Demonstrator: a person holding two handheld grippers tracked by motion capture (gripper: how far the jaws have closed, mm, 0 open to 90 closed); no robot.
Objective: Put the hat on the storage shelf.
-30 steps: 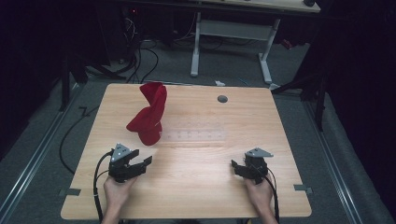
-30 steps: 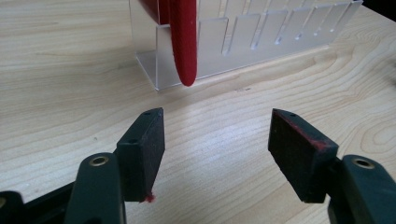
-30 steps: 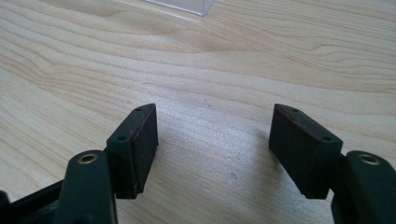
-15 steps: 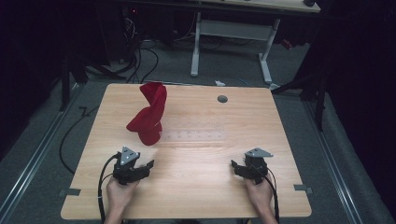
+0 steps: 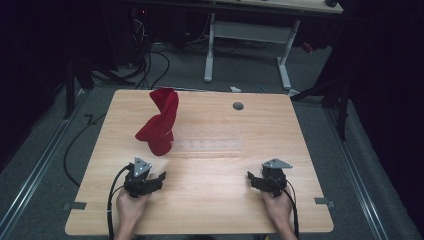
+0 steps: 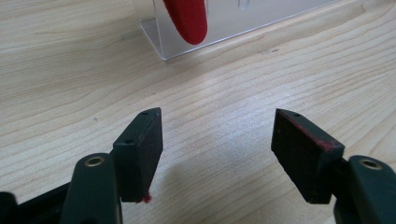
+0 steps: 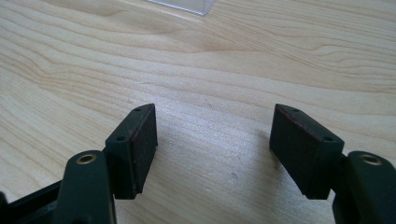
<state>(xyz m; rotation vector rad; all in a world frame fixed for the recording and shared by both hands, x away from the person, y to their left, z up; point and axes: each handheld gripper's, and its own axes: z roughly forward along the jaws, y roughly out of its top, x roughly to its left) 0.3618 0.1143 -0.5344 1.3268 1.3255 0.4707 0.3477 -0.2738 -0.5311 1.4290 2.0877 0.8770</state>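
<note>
A red cloth [image 5: 159, 122] stands bunched and upright at the table's left-centre, draped over the left end of a clear plastic stand [image 5: 207, 145]. My left gripper [image 5: 159, 178] rests open near the front left, just short of the cloth, with nothing between its fingers. In the left gripper view the cloth's lower tip [image 6: 187, 18] hangs inside the clear stand [image 6: 233, 25], beyond my open left gripper [image 6: 217, 140]. At the front right, my right gripper [image 5: 251, 179] is open and empty. The right gripper view has my right gripper [image 7: 212, 140] low over bare wood, with a clear stand corner [image 7: 187, 4] ahead.
The wooden table [image 5: 210, 210] has a round grey cable hole [image 5: 238, 106] at the back right. A white desk frame [image 5: 250, 35] and floor cables [image 5: 150, 65] lie beyond the far edge. The surroundings are dark.
My left gripper has slid slightly toward the front edge and to the right. The right gripper and the cloth have not moved.
</note>
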